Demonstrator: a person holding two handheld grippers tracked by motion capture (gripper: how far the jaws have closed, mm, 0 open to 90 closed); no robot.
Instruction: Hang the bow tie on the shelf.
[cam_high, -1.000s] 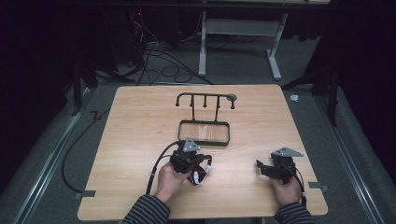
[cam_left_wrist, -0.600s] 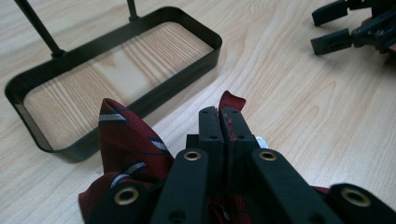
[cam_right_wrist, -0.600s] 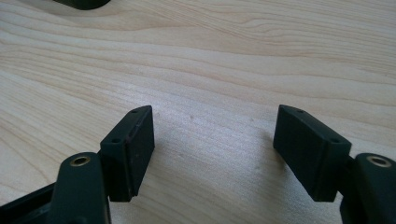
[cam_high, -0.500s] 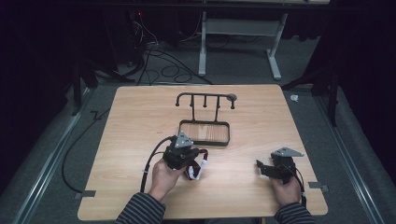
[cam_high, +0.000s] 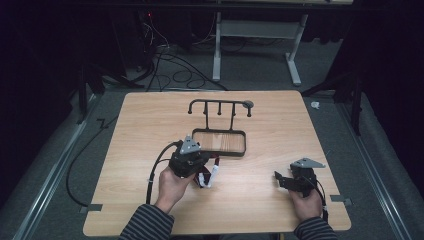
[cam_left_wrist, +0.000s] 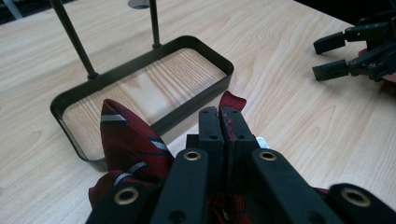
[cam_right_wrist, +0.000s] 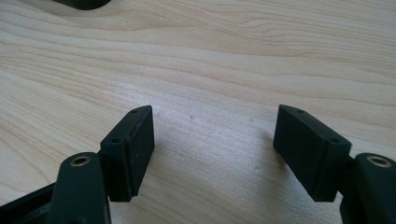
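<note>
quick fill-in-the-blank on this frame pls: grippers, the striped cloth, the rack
1. The left gripper has its jaws ____ on the red striped cloth.
2. The right gripper has its jaws ____, with bare table between them.
3. The black metal rack has a rectangular base that is ____ inside.
4. The rack stands on the ____ side of the left gripper from the person.

Missing words: shut; open; empty; far

Red striped cloth (cam_left_wrist: 130, 144) partly hidden behind left claw (cam_left_wrist: 219, 122).

A crumpled red striped necktie (cam_left_wrist: 126, 140) lies bunched on the wooden table just beside the black rack's tray base (cam_left_wrist: 140, 93).
</note>
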